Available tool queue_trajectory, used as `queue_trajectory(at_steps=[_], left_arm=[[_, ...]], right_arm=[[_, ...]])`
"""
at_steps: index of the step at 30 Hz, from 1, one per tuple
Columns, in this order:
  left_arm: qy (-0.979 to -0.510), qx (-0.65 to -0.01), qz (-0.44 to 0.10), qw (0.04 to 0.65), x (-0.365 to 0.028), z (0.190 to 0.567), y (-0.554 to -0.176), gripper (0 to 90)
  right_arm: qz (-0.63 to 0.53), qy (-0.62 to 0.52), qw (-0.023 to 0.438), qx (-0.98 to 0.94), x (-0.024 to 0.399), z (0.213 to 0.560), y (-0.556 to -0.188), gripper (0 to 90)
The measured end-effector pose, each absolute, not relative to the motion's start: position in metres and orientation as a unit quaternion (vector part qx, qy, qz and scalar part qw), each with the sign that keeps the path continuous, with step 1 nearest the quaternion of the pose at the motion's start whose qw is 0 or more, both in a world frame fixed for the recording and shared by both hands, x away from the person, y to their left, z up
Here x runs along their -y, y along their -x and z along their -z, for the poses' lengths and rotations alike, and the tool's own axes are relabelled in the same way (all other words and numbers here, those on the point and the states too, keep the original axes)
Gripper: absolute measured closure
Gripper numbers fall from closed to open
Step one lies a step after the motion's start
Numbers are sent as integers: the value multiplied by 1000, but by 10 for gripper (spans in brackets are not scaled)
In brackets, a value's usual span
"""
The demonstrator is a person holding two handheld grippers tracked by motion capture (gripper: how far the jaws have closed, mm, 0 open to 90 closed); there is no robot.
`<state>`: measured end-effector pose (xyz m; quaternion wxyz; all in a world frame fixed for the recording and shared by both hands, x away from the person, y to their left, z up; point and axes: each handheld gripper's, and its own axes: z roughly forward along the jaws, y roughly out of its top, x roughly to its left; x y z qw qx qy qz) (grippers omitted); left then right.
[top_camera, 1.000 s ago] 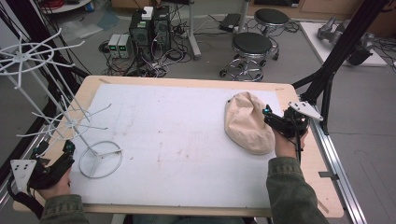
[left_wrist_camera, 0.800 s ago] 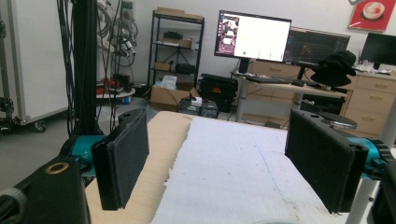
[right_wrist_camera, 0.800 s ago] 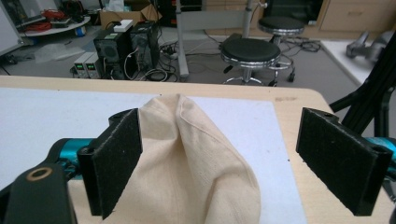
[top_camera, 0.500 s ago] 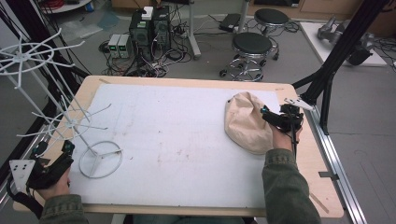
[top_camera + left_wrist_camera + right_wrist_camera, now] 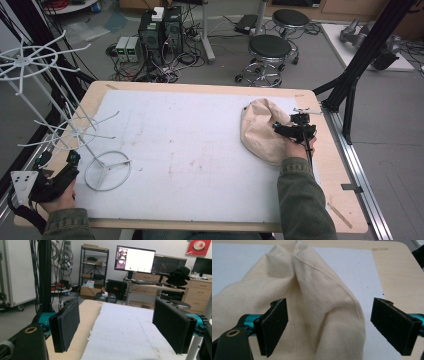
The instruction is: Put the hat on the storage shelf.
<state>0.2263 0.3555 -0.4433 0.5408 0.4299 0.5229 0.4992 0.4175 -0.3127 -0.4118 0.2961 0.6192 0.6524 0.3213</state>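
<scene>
While the left gripper (image 5: 70, 162) idles wide open at eight o'clock beside the rack (image 5: 75, 132), the right gripper (image 5: 329, 327), jaws wide, should straddle the cap's (image 5: 262, 132) raised fold at three o'clock, then close squarely.

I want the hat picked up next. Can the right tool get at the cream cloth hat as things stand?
Probably yes. The right tool is open, its jaws standing either side of a raised fold of the cream cloth hat, with nothing between them and the cloth.
</scene>
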Motion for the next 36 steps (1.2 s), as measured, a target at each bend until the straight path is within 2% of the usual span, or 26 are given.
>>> queue_trajectory(at_steps=[12,16,23,25,27,29,32,34,35,36], left_arm=[[-431,-523,-498,542,-355,444,-228,224],[-431,-524,-497,541,-355,444,-227,224],[-430,-524,-498,541,-356,444,-227,224],[-430,-524,-498,541,-356,444,-227,224],[-430,-524,-498,542,-356,444,-228,224],[-431,-523,-498,542,-356,444,-228,224],[-431,-522,-497,543,-356,444,-228,225],[-431,-522,-497,542,-355,444,-228,225],[-431,-521,-498,542,-356,444,-228,225],[-431,-522,-498,542,-356,444,-228,225]], right_arm=[[-285,-649,258,-656,322,430,-428,162],[-297,-657,236,-651,321,432,-430,252],[-188,-676,225,-676,306,424,-440,335],[-193,-704,186,-657,310,426,-443,384],[-195,-706,186,-655,311,426,-443,403],[-190,-700,189,-662,309,425,-443,467],[-190,-705,192,-656,308,425,-443,497],[-187,-708,197,-653,308,424,-443,563],[-184,-707,204,-652,308,424,-442,628],[-184,-707,204,-652,308,424,-442,628]])
